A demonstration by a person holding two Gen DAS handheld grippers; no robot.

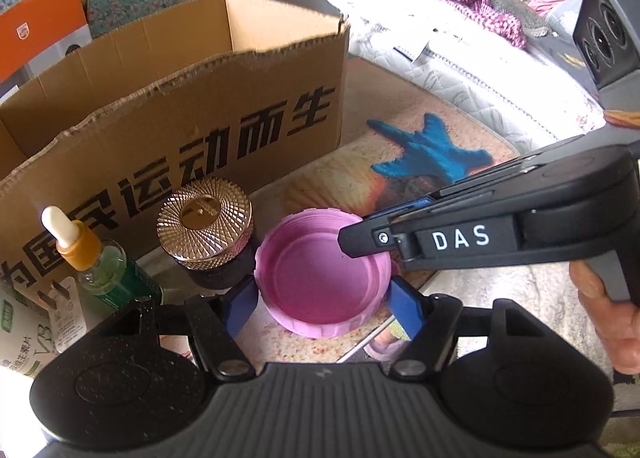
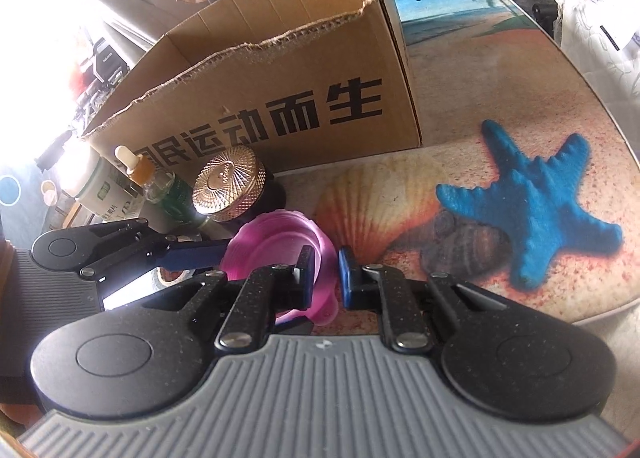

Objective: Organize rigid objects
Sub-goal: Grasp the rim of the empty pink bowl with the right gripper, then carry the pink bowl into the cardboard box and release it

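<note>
Lid (image 1: 324, 278) before cardboard box (image 1: 224, 138), jar (image 1: 208, 234) left of lid, dropper bottle (image 1: 100, 258) further left

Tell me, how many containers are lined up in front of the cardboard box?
4. From the left: a white jar with a green label, a dropper bottle, a black jar with a gold lid and a pink tub between the grippers. More may be hidden inside the cardboard box.
</note>
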